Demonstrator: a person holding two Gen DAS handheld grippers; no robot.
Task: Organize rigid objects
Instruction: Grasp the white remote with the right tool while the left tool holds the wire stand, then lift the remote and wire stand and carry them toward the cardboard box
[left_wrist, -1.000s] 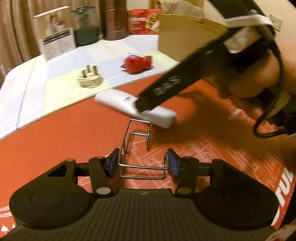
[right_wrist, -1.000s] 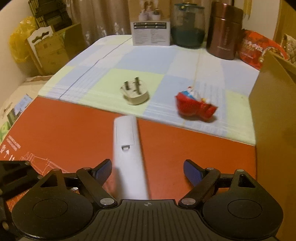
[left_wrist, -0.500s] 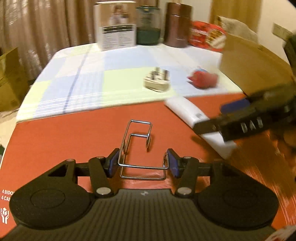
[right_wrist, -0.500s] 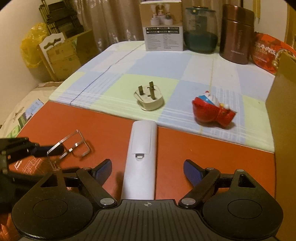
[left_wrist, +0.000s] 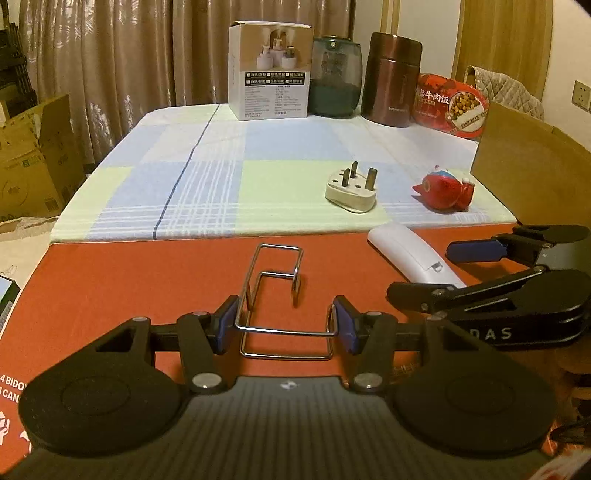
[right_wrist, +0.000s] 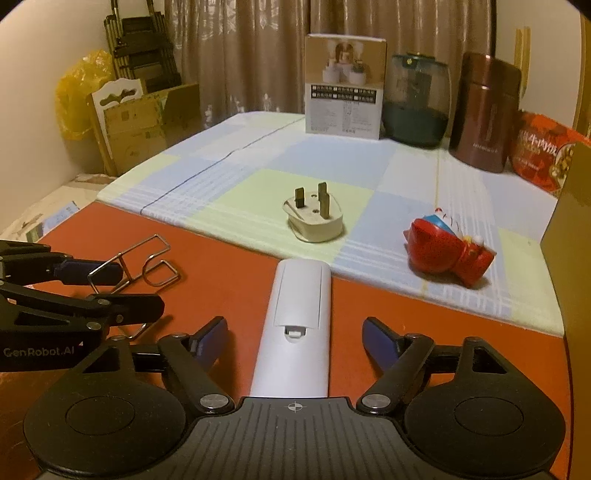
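L gripper (left_wrist: 284, 326) jaws pinch wire rack (left_wrist: 275, 291); R jaws spread, remote (right_wrist: 295, 325) lengthwise between

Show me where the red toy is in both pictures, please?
Left wrist view: the red toy lies far right on the checked cloth, beside the brown cardboard box.
Right wrist view: the red toy lies right of centre on the cloth, near its front edge.
Shared landmark: the white plug, prongs up, sits just left of the toy in both.
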